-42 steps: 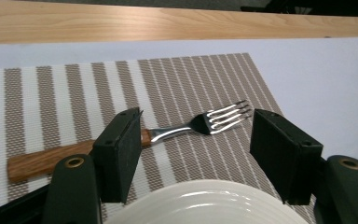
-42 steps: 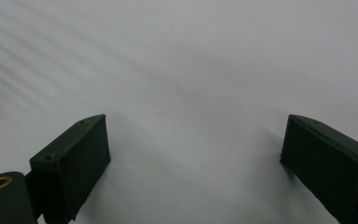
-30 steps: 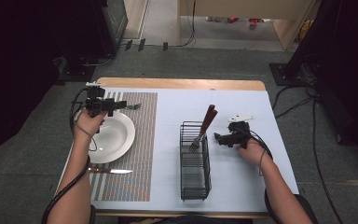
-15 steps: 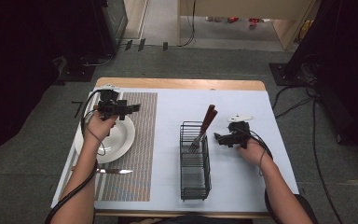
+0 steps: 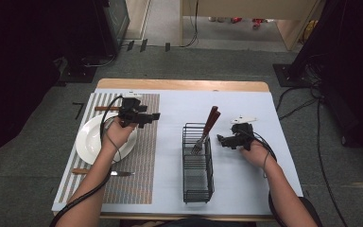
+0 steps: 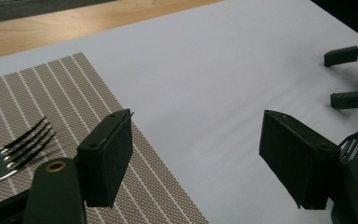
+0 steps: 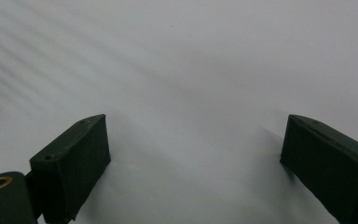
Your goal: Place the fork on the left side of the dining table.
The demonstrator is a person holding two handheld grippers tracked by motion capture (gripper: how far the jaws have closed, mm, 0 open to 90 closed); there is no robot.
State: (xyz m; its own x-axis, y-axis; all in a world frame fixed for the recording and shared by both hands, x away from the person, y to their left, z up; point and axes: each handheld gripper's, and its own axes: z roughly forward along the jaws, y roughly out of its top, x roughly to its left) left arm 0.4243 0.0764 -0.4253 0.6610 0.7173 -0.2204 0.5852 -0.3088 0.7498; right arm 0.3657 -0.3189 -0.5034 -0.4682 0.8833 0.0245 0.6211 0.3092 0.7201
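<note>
Table-setting job, going by the layout. Left gripper (image 5: 152, 116) hung over the far right part of the brown striped woven placemat (image 5: 137, 182), jaws wide apart and empty, pointing toward the black wire cutlery basket (image 5: 198, 176). Right gripper (image 5: 220, 140) sat low just beside the basket's right side on the pale blue table cover (image 5: 246, 184), jaws also spread, nothing held.

Placed so far: round white plate (image 5: 90, 146) on the mat, wood-handled fork (image 6: 14, 149) on the mat's far strip, wood-handled knife (image 5: 101, 172) near the plate's near edge. In the basket, a brown wood-handled utensil (image 5: 210, 124) leaned against the far end, handle up, metal end down among the wires. I read that as the next pick.

Risks from here:
- Handle is slim and tilted. A grab that isn't square to it would likely let it twist or slip out of the pads.
- Metal end looked threaded near the wires. Pulling sideways rather than along the handle could snag it and drag or tip the light basket.
- Both grippers sat near the basket. If both go in, they could collide at its far end.
- Left forearm crossed over the plate. A low swing could nudge the plate or fork out of place.
</note>
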